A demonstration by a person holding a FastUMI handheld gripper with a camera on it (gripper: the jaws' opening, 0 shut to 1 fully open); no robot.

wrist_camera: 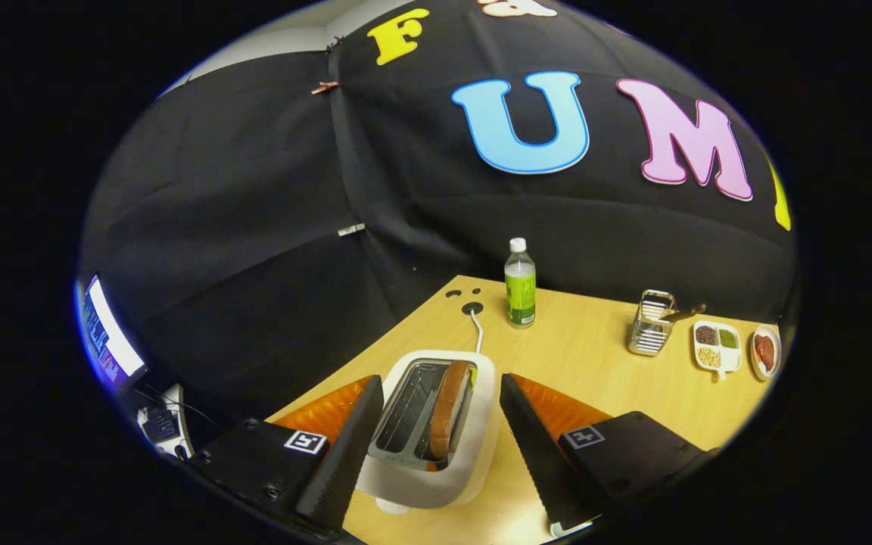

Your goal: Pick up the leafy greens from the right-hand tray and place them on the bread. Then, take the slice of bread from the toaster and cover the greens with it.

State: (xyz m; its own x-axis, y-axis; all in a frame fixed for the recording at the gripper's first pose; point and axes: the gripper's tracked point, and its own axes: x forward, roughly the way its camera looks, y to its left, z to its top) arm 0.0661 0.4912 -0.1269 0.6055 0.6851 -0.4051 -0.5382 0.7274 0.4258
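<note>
Hand-held gripper open astride toaster; bread slice seemingly half-sunk in slot.

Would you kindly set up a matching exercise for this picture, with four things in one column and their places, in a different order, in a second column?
Things:
1. slice of bread
2. bottle
3. wire rack
4. gripper

Places:
A. at the back of the table, beyond the toaster
B. open, with a finger on either side of the toaster
C. standing in one slot of the toaster
D. beside the divided dish of grains

Pairs: 1-C, 2-A, 3-D, 4-B
</note>
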